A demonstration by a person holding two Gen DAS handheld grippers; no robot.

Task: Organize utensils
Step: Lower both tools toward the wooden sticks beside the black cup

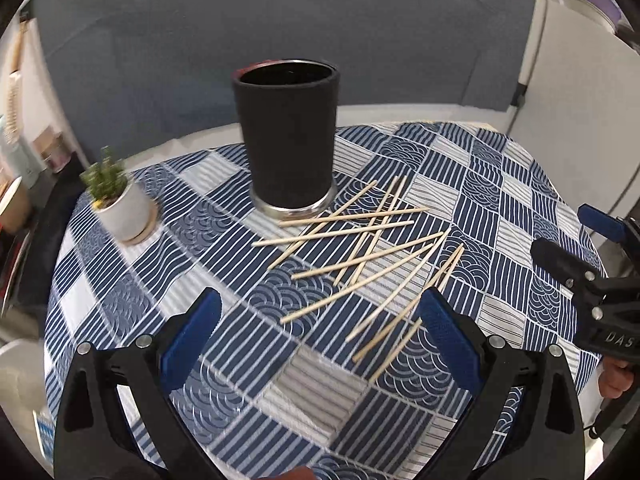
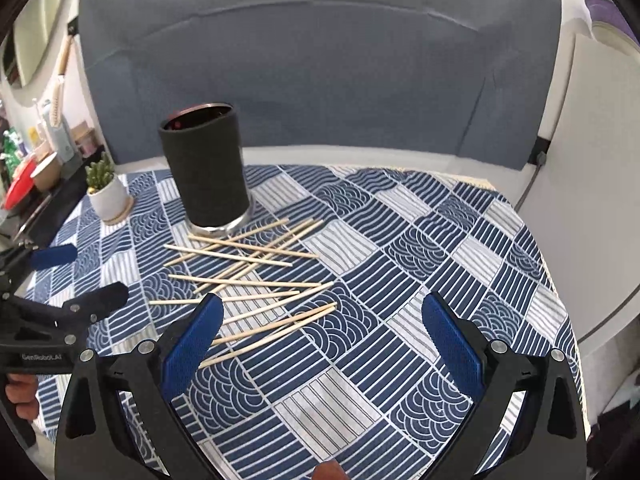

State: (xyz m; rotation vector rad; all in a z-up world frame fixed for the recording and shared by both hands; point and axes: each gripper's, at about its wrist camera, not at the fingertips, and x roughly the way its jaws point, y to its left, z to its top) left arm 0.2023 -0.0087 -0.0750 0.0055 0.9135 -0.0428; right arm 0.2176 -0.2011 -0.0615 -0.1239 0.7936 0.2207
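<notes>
open room: bare patterned counter [image 2: 460, 240] right of frame, to its far edge
chopsticks [image 2: 256, 276]: scattered centre-left, below black holder [image 2: 206, 172]
left hand-held gripper [image 1: 320, 340]: fingers apart, empty
right hand-held gripper [image 2: 322, 340]: fingers apart, empty, low over counter

The left gripper [image 1: 320, 340] has a black plastic frame with two wide arms, silver round screws near the joints, and blue fingers [image 1: 191, 340] covered by a fine ribbed texture. The right gripper [image 2: 322, 340] is built the same way, with black arms, silver screws and blue textured fingers [image 2: 452, 340]. Seen from the side in the other camera, each tool shows a black body with small white letters, "DAS" on the right one and "GenRoboLAI" on the left one, and a bare hand [image 2: 20, 396] is around its handle.
</notes>
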